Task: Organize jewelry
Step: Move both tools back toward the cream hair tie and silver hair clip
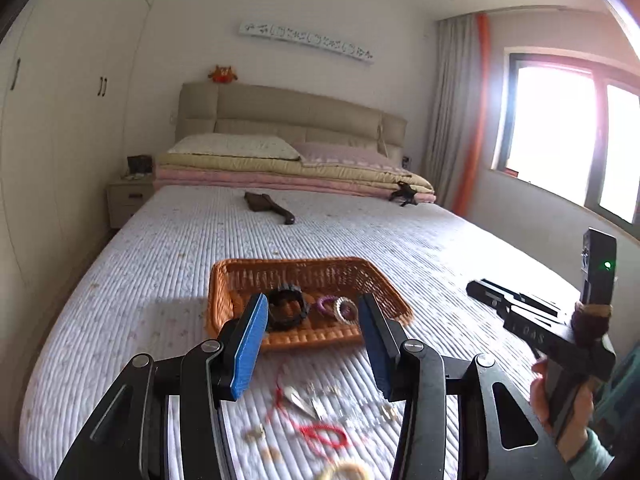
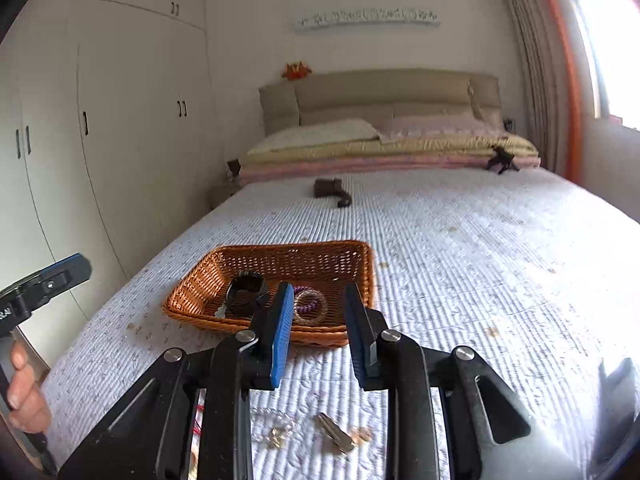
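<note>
- Left wrist view: the left hand-held gripper (image 1: pixel 316 344) hangs over the bed (image 1: pixel 160 248) with its jaws spread wide and nothing between them. The wicker basket (image 1: pixel 224 276) lies just ahead of the fingertips, holding a black bracelet (image 1: pixel 286 306), a purple bead ring (image 1: pixel 326 305) and a pale bead ring (image 1: pixel 347 310).
- Below and between the jaws lie loose pieces: a red cord (image 1: pixel 324 434), a metal hair clip (image 1: pixel 300 400), small gold bits (image 1: pixel 256 434), and a cream bangle (image 1: pixel 348 472) nearest the camera. They look blurred, so their exact shape is hard to tell.
- Risk here: the cord is thin and flat on a soft quilt; the pads could close on fabric instead, or drag the clip along with it.
- To the right, the right hand-held gripper (image 1: pixel 516 304) is seen side-on; a careless inward sweep could knock the two tools together.
- Right wrist view: the right hand-held gripper (image 2: pixel 318 336) is likewise open and empty, the basket (image 2: pixel 192 280) just beyond its tips.
- Beneath it rest a clear bead strand (image 2: pixel 272 416), a gold clip (image 2: pixel 336 438) and small gold pieces (image 2: pixel 362 434).
- Risk: small pieces may slip from the pads, sink into quilt ridges, or drop short of the basket's near rim.
</note>
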A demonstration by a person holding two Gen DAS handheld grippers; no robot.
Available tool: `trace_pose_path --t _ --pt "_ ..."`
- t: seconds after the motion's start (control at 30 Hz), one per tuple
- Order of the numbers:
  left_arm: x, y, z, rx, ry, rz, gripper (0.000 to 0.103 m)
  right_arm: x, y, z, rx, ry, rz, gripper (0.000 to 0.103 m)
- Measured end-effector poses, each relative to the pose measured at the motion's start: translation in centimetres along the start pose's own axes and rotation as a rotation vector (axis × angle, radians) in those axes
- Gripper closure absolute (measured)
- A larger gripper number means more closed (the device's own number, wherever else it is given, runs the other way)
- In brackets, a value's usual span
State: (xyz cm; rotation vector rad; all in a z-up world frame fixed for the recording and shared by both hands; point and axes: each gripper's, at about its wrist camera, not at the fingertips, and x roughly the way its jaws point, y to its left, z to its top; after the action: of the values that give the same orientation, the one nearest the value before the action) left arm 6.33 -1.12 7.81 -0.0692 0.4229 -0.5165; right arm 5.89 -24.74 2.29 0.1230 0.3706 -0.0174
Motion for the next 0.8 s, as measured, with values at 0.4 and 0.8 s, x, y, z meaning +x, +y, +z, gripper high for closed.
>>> trace_pose_path --t 0.4,0.8 --pt "1.8 0.8 -11.4 -0.090 0.202 0.029 0.055 3.0 -3.0 -8.2 0.104 0.207 -0.004 0.075" --pt "4.7 0.3 -13.9 -0.083 0.342 0.025 0.055 5.9 -2.1 -10.6 0.036 0.336 -0.035 0.044"
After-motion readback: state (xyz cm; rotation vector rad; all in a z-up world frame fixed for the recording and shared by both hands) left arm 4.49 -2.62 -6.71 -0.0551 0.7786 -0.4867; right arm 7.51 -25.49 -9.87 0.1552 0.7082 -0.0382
